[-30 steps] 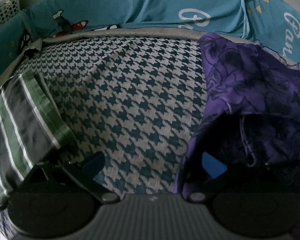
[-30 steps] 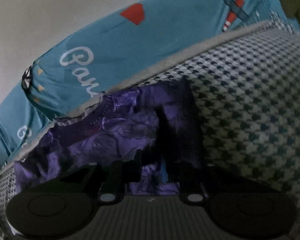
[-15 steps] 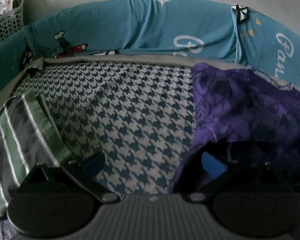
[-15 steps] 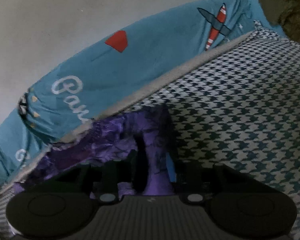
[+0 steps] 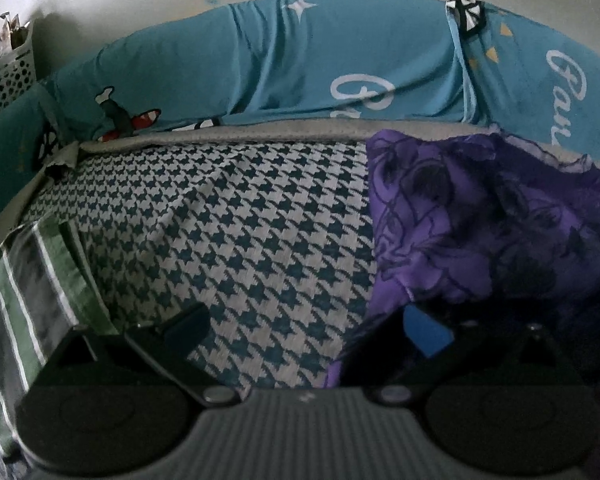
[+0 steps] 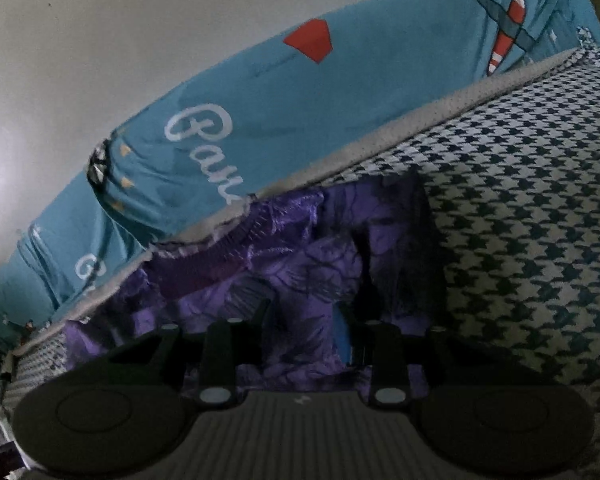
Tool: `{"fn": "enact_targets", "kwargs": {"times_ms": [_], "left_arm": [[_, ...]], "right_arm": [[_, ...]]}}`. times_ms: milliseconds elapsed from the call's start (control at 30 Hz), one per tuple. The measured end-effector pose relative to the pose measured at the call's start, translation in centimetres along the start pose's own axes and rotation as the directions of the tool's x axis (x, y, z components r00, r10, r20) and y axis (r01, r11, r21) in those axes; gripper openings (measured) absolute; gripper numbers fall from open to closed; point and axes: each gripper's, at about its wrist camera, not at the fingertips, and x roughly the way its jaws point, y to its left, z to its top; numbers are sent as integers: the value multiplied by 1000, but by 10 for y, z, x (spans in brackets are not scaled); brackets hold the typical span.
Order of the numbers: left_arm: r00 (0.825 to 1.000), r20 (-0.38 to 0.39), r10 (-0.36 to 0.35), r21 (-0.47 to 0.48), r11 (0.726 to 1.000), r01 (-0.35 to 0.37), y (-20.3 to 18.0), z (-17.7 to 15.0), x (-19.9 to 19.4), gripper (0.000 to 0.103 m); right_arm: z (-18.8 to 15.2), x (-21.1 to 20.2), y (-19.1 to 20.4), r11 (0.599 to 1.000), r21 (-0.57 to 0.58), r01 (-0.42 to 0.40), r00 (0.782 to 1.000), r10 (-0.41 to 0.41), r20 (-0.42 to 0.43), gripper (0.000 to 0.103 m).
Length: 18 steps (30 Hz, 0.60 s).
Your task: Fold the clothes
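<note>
Since a second ago, left gripper (image 5: 304, 332), wide and empty, backs off; right gripper (image 6: 304, 316) narrowly pinches purple garment (image 6: 300, 268). Mid-fold; next, carry that edge across the garment.

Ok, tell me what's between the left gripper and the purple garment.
Nothing visible. The left gripper stands open over bare houndstooth bedcover, with the purple garment right beside its right-hand finger. The striped cloth lies on the far side.
</note>
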Motion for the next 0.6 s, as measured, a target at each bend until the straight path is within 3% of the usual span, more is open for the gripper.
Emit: {"fn": "enact_targets", "kwargs": {"times_ms": [167,333,500,567,600], "left_arm": [[999,-36,32,28,999,-31,-3,-3,10,103],[992,-92,87,67,994,-81,-6,-8,22,103],[993,-98,71,71,995,-64,-5,-8,20,103],[993,-95,65,77,995,-57,-6,-8,18,103],[994,-92,64,84,995,-57,-7,-8,17,103]], "right_arm": [[-5,15,-2,992,-19,126,989,-128,-78,30],[-7,14,-2,989,-30,142,986,-144,-81,30],[2,-4,6,993,-42,109,994,-109,-8,31],[7,-14,8,993,-60,102,994,-100,41,37],[8,-18,9,992,-68,108,993,-104,58,45]]}}
